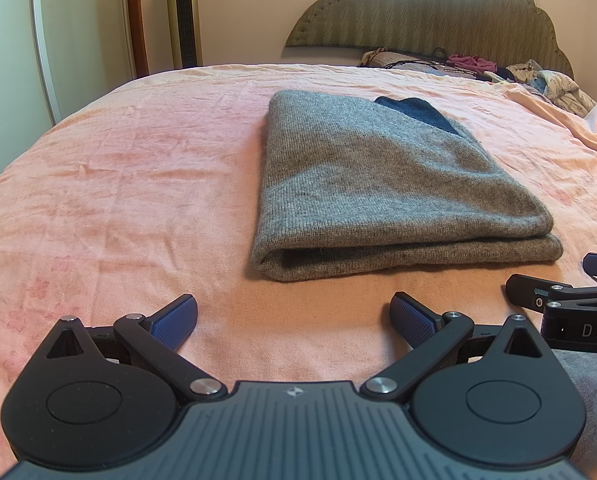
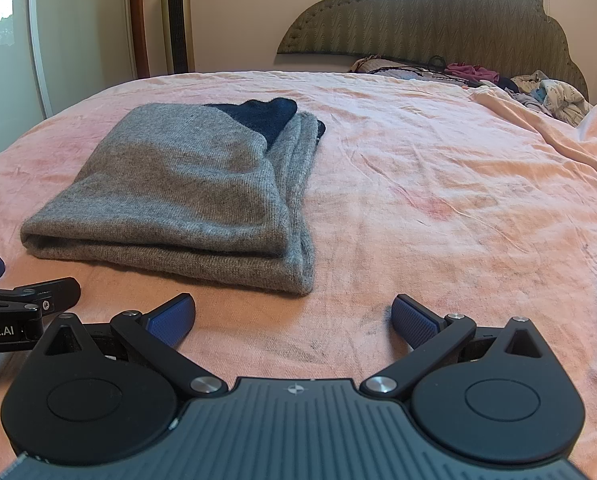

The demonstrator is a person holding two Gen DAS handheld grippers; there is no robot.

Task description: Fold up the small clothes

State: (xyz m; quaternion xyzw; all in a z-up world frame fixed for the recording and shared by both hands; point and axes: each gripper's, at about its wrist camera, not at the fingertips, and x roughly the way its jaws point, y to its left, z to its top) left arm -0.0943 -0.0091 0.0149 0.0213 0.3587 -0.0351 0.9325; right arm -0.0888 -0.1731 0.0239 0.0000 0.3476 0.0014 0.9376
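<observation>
On the pink bed sheet, a grey knitted garment is seen lying folded into a flat rectangle, with its layered fold edge turned toward the cameras. A dark blue piece of fabric is seen protruding from under the top grey layer at the far end of the garment. In the left wrist view the garment is centred ahead and slightly right; in the right wrist view the same garment is placed ahead and to the left.

The left gripper is held low over the sheet, just short of the near edge of the garment and not touching it. Its jaws are spread wide apart, with nothing between the blue pads. The right gripper is likewise held over bare sheet, right of the garment's near corner; its jaws are also spread wide and nothing is gripped. Each gripper is partly seen at the edge of the other's view, so they are placed side by side.

A padded headboard is noted at the far end of the bed, with a heap of mixed clothes below it at the right. A gold tower fan is seen standing against the wall at the left.
</observation>
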